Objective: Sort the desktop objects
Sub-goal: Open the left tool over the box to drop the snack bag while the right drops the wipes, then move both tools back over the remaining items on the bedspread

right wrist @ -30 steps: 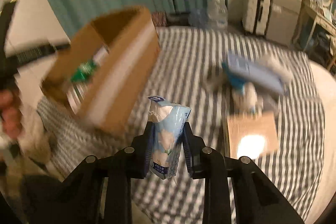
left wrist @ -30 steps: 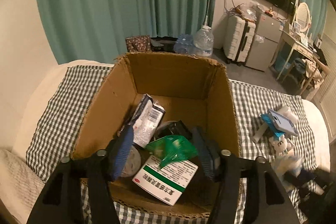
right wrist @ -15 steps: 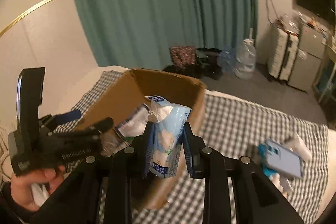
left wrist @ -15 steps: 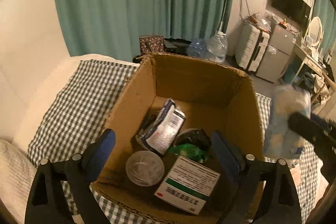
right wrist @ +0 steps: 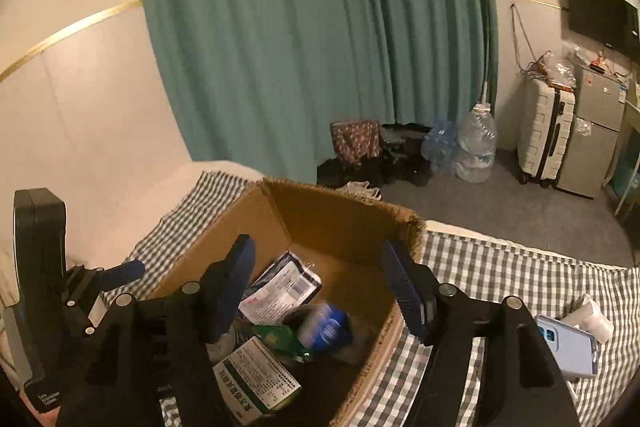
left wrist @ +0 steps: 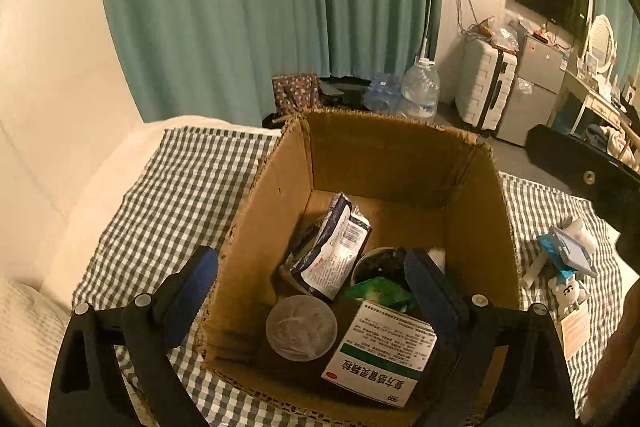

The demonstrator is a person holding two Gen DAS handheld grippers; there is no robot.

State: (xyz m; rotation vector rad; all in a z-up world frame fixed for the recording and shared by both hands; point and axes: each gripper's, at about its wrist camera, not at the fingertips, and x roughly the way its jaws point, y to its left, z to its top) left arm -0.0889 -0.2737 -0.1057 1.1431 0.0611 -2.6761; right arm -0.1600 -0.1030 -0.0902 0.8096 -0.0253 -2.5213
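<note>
An open cardboard box [left wrist: 272, 211] stands on the checked bedcover. It holds a white-and-green medicine carton [left wrist: 380, 351], a dark blue packet [left wrist: 332, 251], a round clear lid [left wrist: 301, 327] and a green wrapper [left wrist: 378, 293]. My left gripper [left wrist: 310, 261] hangs over the box's near edge, open wide and empty. My right gripper [right wrist: 319, 249] is above the box [right wrist: 224, 243] with its jaws opening and nothing between them. A blurred light-blue tissue pack [right wrist: 326, 327] lies below it among the carton [right wrist: 256, 383] and packet [right wrist: 280, 287].
To the right of the box, a blue phone case [left wrist: 566, 251] [right wrist: 568, 343], a white tube [right wrist: 592, 319] and a small white toy figure [left wrist: 566, 293] lie on the checked cover [left wrist: 176, 195]. A suitcase [right wrist: 544, 139] and water bottles [right wrist: 476, 147] stand on the floor beyond.
The right gripper swung over the box with the tissue pack, then opened and let it drop inside. The left gripper opened off the green wrapper and drew back a little.
</note>
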